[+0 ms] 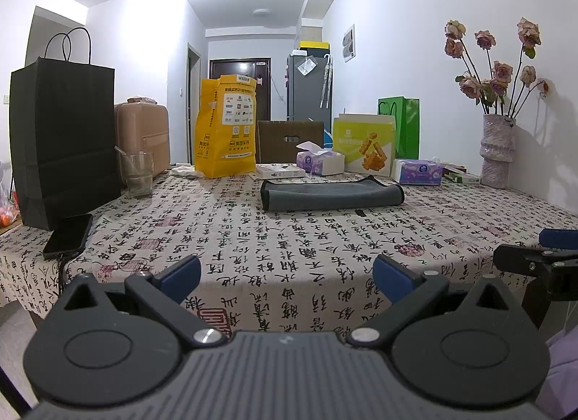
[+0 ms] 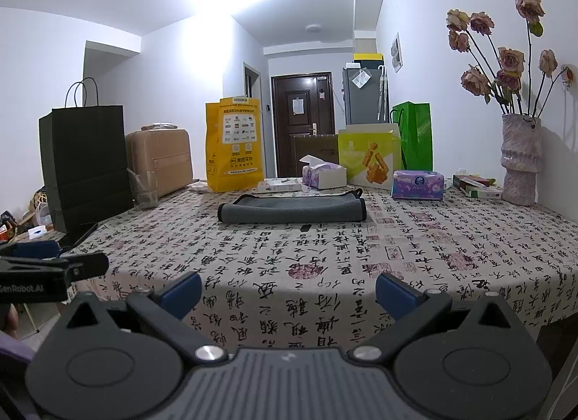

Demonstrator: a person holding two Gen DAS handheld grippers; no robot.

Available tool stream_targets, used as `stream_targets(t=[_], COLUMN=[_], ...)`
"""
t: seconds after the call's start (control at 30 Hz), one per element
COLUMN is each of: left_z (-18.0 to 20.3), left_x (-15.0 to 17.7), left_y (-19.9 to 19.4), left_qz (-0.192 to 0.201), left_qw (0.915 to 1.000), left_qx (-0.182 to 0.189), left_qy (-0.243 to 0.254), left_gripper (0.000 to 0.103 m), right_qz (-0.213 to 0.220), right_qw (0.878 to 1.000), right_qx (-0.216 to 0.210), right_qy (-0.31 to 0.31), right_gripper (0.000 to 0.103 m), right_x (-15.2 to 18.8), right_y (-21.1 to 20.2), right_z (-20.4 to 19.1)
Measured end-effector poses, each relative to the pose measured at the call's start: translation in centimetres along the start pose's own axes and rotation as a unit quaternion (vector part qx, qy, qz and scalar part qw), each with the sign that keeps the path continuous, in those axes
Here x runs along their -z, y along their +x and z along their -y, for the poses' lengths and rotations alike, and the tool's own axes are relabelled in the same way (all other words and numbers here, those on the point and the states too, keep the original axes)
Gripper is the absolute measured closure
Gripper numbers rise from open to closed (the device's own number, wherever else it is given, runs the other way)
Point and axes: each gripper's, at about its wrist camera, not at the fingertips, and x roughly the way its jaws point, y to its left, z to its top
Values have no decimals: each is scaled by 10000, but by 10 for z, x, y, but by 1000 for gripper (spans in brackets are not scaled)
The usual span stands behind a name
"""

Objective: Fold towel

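Towel (image 1: 332, 195) lies flat on the table (image 1: 253, 239), toward its far half, in front of the tissue packs (image 2: 418, 184) and the snack box (image 1: 365, 143), well apart from both grippers. It presents as a low grey rectangle with a dark bound edge and rounded, doubled-over ends, which suggests at least one fold is already in place; whether a further fold is required cannot be determined from these views.

Left gripper (image 1: 287, 277) is at the near table edge, fingers spread wide, nothing between them. Right gripper (image 2: 289, 284) is beside it at the same edge, fingers likewise spread wide and empty. Neither touches the cloth.

Materials: the towel appears soft, matte and thin, probably microfibre, and should drape readily. The tablecloth is a smooth cream fabric printed with black calligraphy and red seals. A small dark object (image 2: 306, 228) lies on the cloth just in front of the towel; its nature is unclear. A clear glass (image 1: 137, 174) and a black paper bag (image 1: 63, 138) stand at the left.
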Motion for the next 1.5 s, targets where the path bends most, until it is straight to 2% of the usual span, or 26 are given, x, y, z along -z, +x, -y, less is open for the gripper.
stream_targets(t=[1.5], left_z=[-4], left_x=[-3], left_y=[-3], left_qz=[70], left_qw=[10000], left_qx=[17], left_qy=[37], left_gripper=[0], right_qz=[28], right_qw=[10000], right_qx=[12], right_qy=[2], right_gripper=[0], right_x=[-1], right_y=[0], right_z=[2])
